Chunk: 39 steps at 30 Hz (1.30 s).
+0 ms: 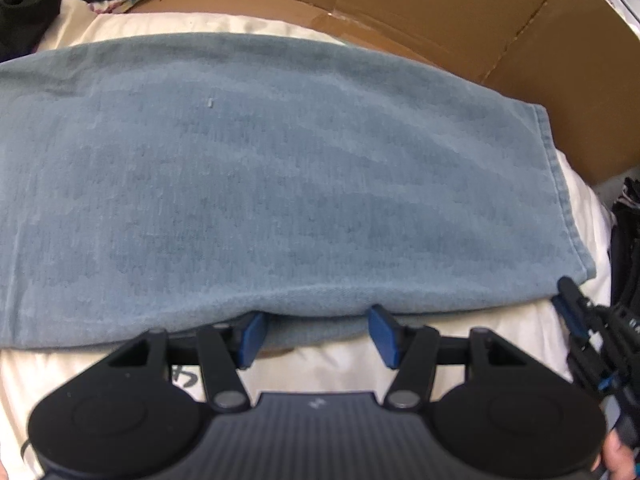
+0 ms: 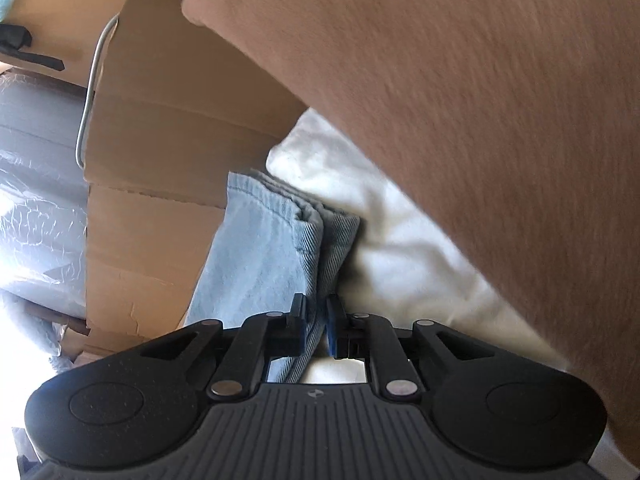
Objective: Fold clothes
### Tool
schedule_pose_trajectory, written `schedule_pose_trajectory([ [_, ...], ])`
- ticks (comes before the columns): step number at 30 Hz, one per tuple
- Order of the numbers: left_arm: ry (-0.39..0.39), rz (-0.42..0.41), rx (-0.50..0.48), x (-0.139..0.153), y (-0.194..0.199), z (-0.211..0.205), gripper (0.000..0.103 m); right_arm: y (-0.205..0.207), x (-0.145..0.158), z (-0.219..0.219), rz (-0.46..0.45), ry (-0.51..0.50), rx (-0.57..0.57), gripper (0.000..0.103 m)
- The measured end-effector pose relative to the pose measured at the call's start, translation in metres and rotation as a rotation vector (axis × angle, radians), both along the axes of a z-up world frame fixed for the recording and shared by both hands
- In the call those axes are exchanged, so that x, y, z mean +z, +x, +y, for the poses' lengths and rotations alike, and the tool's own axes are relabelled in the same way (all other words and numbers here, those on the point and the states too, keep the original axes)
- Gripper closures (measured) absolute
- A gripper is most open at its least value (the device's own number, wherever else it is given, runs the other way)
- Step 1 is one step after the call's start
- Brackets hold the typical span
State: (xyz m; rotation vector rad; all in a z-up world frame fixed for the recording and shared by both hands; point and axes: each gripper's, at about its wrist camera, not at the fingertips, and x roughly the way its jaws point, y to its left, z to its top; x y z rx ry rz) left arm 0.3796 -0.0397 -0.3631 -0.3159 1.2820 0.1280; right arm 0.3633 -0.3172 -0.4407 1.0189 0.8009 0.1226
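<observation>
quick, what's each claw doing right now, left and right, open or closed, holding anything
Left claw: open, fingers spread at the near edge of the blue jeans, gripping nothing.
Right claw: shut on the jeans' corner.

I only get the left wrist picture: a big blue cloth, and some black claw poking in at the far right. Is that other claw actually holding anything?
Observer: Yes. The right gripper is shut on the edge of the jeans, near the hem.
Operator: One layer of cloth, or several?
Observer: At least two denim layers lie stacked at that end, and both seem to run between its pads.
Operator: Anything over there that I can't see?
Observer: A large tan fabric fills the upper right of the right wrist view, above the white bedding. I cannot tell what it is.
</observation>
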Motion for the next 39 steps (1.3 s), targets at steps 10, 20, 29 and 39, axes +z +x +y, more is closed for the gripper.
schedule_pose_trajectory([
  [10,-0.028,0.006,0.036,-0.003,-0.003,0.006,0.044,0.008,0.0,0.007,-0.042,0.023,-0.031,0.092],
  [20,-0.06,0.021,0.022,-0.003,-0.007,0.005,0.044,0.014,0.008,-0.012,-0.005,-0.013,0.022,0.082],
  [29,-0.041,0.059,0.018,0.003,-0.019,0.009,0.044,0.015,0.035,-0.019,0.007,-0.016,0.073,0.098],
  [39,-0.135,0.004,0.108,0.01,-0.034,0.014,0.044,0.005,0.062,-0.022,-0.001,0.001,0.058,0.098],
])
